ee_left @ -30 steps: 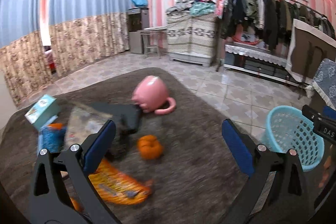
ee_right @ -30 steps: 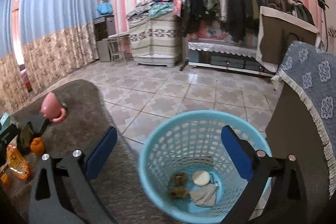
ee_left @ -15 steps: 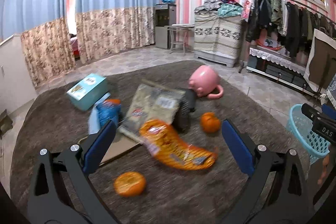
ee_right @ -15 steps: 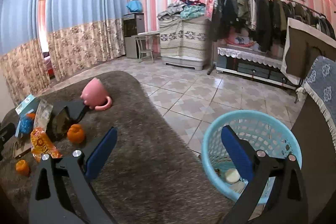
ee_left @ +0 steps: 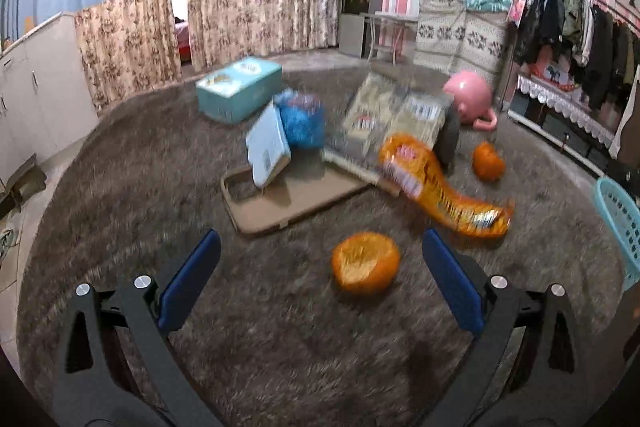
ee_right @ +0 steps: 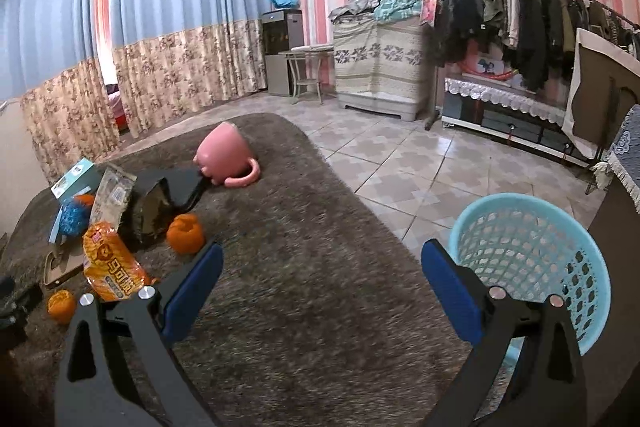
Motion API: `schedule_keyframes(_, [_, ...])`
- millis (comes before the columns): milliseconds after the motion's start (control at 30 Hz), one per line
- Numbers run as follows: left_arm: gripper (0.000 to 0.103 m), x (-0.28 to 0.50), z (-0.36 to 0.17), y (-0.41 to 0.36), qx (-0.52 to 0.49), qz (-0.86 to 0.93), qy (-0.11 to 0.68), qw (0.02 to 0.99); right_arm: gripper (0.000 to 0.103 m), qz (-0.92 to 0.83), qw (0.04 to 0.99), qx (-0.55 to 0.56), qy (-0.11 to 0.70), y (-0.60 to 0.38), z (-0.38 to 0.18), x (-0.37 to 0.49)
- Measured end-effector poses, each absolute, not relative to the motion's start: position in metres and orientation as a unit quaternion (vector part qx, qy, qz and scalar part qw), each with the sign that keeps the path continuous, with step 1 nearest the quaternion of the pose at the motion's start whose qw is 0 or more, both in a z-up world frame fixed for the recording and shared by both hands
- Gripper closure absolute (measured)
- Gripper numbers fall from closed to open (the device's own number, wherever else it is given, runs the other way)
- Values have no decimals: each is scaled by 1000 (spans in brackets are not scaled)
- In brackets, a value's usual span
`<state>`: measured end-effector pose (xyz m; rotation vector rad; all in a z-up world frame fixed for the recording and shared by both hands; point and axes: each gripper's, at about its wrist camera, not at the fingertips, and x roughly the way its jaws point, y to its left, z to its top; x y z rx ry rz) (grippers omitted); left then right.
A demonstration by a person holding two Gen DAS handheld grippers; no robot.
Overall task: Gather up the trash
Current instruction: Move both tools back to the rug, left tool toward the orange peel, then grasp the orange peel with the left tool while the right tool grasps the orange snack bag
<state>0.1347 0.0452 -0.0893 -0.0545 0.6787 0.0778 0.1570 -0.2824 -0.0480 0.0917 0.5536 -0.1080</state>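
Note:
My left gripper (ee_left: 320,279) is open and empty, low over the grey-brown rug (ee_left: 280,347). An orange peel (ee_left: 365,262) lies just ahead between its fingers. Beyond it lie an orange snack bag (ee_left: 436,187), a second orange peel (ee_left: 488,161), a cardboard tray (ee_left: 296,199), a blue wrapper (ee_left: 302,119) and grey packets (ee_left: 392,111). My right gripper (ee_right: 320,283) is open and empty over the rug. The light blue trash basket (ee_right: 532,259) stands to its right on the floor. The snack bag (ee_right: 112,267) and peels (ee_right: 184,233) lie at its left.
A pink mug (ee_right: 226,157) lies tipped on the rug's far side. A teal box (ee_left: 240,89) sits at the back of the pile. A cloth-covered table (ee_right: 624,211) stands right of the basket. A clothes rack (ee_right: 520,19) and curtains line the walls.
My left gripper has swung left, away from the basket, and come close to the trash pile. My right gripper has moved left off the basket, which now sits at its right.

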Motion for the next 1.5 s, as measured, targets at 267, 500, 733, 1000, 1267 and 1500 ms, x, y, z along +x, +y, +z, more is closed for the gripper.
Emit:
schedule_keyframes(267, [13,153,-115,36,-9,18,386,922,6,-25,954,28,299,-258,-61,168])
schedule_keyframes(500, [55,160,-122,35,-10,-17,404,915,6,24,946,-1,322,-222,-76,176])
schedule_keyframes(733, [70,152,-111,35,5,-16,385,923,6,82,934,-9,346,-185,-91,183])
schedule_keyframes(1000, [70,156,-87,76,10,29,357,934,36,128,912,-13,389,-154,-108,204])
schedule_keyframes(1267, [70,159,-80,101,-10,50,348,936,73,157,904,-40,395,-136,-116,203])
schedule_keyframes(1500, [70,160,-62,85,4,49,325,944,87,163,920,-27,355,-159,-85,186])
